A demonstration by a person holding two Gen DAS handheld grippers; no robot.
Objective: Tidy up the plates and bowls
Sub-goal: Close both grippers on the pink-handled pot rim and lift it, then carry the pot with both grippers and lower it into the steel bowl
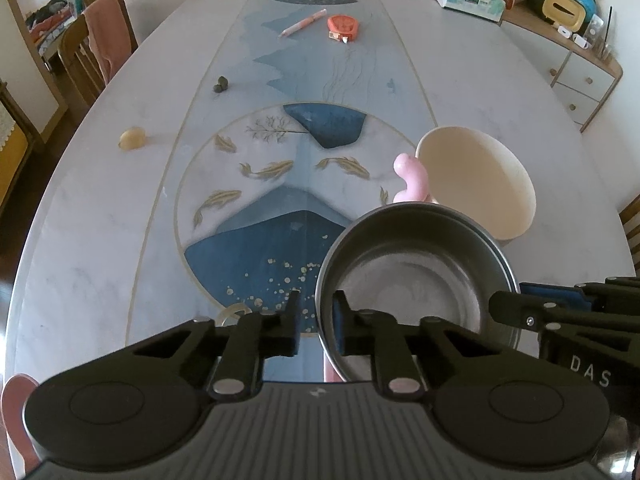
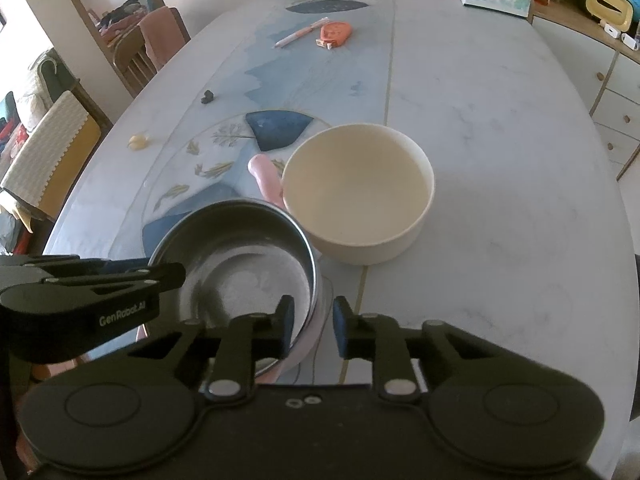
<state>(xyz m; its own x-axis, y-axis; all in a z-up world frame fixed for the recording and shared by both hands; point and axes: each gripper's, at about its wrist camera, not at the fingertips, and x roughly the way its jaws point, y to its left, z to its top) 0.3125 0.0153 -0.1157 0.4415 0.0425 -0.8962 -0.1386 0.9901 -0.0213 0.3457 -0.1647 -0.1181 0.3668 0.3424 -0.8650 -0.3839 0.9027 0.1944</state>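
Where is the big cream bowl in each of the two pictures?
Left wrist view: the cream bowl sits at the right, beyond the metal bowl, tipped-looking near the picture's edge.
Right wrist view: the cream bowl sits near the middle, beyond and right of the metal bowl.
Shared landmark: the pink handle pokes out just left of the cream bowl in both views.

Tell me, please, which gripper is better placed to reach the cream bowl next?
Probably the right gripper: it clamps the steel bowl at the rim on the side beside the cream bowl. The left gripper clamps the opposite side.
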